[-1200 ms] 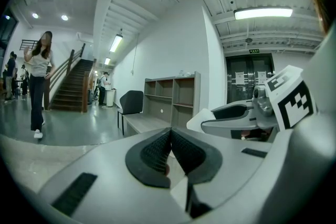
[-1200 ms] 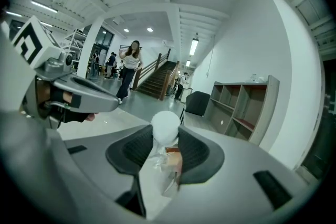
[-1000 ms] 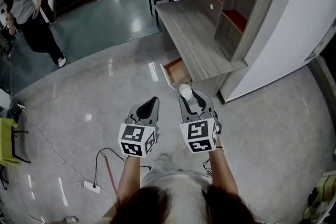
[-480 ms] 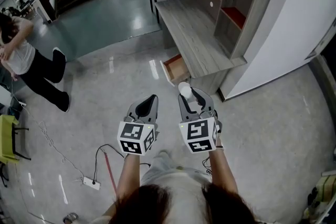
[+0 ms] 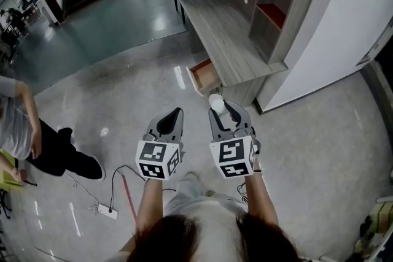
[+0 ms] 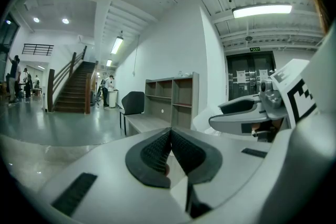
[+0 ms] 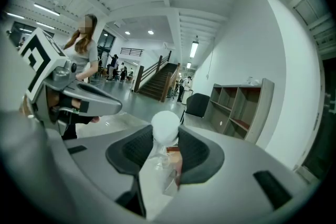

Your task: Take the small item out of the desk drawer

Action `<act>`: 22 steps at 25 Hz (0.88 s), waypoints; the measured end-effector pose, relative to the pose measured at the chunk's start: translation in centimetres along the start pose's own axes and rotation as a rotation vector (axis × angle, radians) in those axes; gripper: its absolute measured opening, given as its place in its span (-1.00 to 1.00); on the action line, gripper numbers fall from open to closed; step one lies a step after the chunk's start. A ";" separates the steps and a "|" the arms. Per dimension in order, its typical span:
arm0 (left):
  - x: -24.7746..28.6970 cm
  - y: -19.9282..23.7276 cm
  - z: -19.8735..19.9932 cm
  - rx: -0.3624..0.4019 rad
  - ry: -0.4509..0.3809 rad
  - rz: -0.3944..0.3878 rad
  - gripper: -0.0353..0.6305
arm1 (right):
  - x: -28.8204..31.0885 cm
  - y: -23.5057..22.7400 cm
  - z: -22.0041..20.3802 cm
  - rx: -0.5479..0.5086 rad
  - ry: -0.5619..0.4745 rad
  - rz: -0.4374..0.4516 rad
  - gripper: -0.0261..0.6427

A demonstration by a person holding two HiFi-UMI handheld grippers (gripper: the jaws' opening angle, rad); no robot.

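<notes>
Left gripper: left of centre in the head view, jaws pressed together, nothing between them.
Drawer: upper centre, open under the desk.
Small item: centre, white-topped and clear-wrapped, well apart from the drawer.
Right gripper: just right of centre, jaws set wide, pads clamped on the small item.

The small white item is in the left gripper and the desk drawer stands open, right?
Not the left: the right gripper holds the small white item, as the right gripper view shows. The desk drawer does stand open.
</notes>
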State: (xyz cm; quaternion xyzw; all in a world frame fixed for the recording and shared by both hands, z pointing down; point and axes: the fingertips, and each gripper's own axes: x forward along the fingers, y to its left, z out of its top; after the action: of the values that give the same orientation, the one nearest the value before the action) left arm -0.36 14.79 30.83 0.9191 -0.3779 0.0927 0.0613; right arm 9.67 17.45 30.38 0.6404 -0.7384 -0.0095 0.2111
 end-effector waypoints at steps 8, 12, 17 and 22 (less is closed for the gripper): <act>0.1 0.1 0.0 -0.001 0.000 -0.001 -0.85 | 0.3 -0.2 -0.2 -0.008 0.010 -0.005 -0.45; 0.2 0.6 0.1 -0.004 -0.001 0.005 -0.85 | 0.8 -0.2 0.0 -0.006 0.011 -0.002 -0.45; 0.3 1.3 0.2 -0.006 0.001 0.009 -0.85 | 1.4 0.1 0.2 -0.006 0.013 0.003 -0.45; 0.5 2.0 0.1 -0.010 0.003 0.011 -0.85 | 2.1 0.2 0.4 -0.006 0.015 0.004 -0.45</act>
State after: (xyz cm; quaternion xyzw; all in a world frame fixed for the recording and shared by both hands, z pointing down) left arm -1.40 12.97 30.96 0.9166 -0.3834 0.0924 0.0658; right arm 9.18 15.38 30.76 0.6383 -0.7380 -0.0065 0.2188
